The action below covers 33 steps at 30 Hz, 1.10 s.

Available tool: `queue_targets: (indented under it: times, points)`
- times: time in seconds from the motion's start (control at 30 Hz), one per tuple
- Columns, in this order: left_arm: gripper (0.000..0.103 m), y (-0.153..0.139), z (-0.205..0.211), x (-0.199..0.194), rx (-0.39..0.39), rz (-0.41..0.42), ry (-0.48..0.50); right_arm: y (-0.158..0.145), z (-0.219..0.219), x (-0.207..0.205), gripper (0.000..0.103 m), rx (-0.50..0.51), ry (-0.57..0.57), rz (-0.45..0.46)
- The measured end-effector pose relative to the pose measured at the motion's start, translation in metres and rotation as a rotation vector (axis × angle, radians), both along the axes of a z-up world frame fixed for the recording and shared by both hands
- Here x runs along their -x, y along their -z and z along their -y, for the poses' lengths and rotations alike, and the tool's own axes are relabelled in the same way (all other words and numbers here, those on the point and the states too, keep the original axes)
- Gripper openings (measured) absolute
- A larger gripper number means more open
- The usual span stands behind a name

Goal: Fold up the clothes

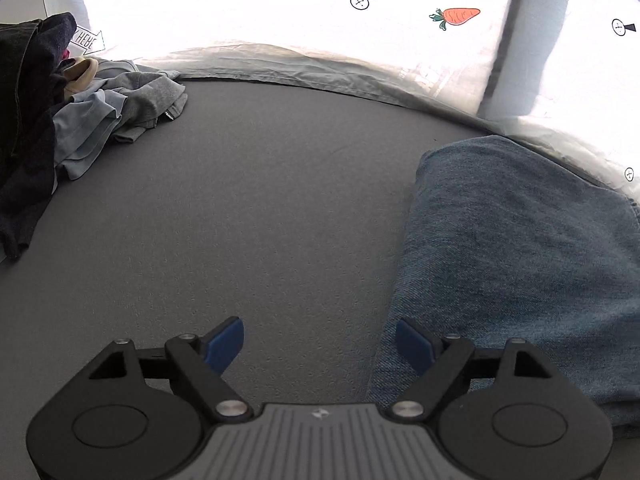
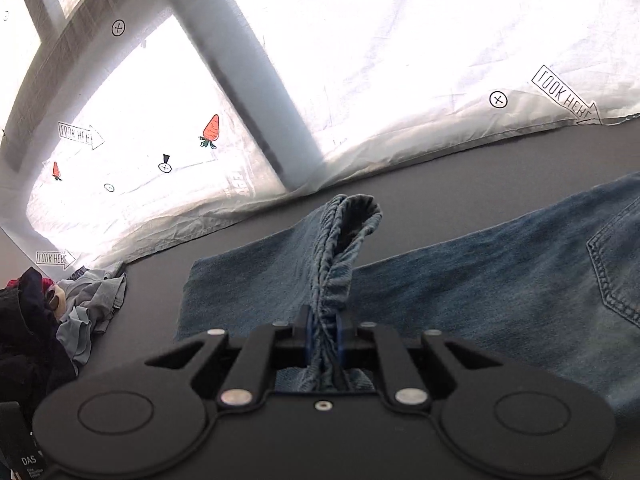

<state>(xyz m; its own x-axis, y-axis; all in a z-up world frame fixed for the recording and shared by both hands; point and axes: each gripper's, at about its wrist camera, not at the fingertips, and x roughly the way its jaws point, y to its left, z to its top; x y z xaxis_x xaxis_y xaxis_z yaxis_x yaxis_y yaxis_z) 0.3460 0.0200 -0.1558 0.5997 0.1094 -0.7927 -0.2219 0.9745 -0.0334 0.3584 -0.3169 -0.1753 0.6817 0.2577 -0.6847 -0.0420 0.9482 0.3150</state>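
Observation:
Blue jeans lie flat on the dark grey surface; a back pocket shows at the right. My right gripper is shut on a bunched hem of the jeans, and the pinched fold stands up in front of it. In the left wrist view the jeans lie folded at the right. My left gripper is open and empty, low over the surface, its right finger at the jeans' left edge.
A heap of grey, light blue and dark clothes lies at the far left, also in the right wrist view. A white printed sheet with carrots and arrows hangs behind the surface.

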Motion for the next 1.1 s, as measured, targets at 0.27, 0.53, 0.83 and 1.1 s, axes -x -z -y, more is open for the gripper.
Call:
queue_targets:
  times: [0.27, 0.53, 0.83, 1.1]
  points:
    - [0.084, -0.020, 0.013, -0.041, 0.008, 0.070, 0.065, 0.058, 0.004, -0.004, 0.017, 0.150, -0.009, -0.078]
    - [0.086, 0.030, 0.071, -0.103, -0.230, -0.010, 0.131, 0.063, 0.002, -0.009, 0.018, 0.140, -0.009, -0.065]
    - [0.099, 0.030, 0.086, -0.092, -0.379, -0.033, 0.118, 0.060, 0.003, 0.004, 0.029, 0.224, -0.044, -0.066]
    - [0.099, 0.012, 0.132, -0.036, -0.361, -0.005, 0.197, 0.022, 0.026, 0.040, 0.051, 0.351, 0.047, 0.012]
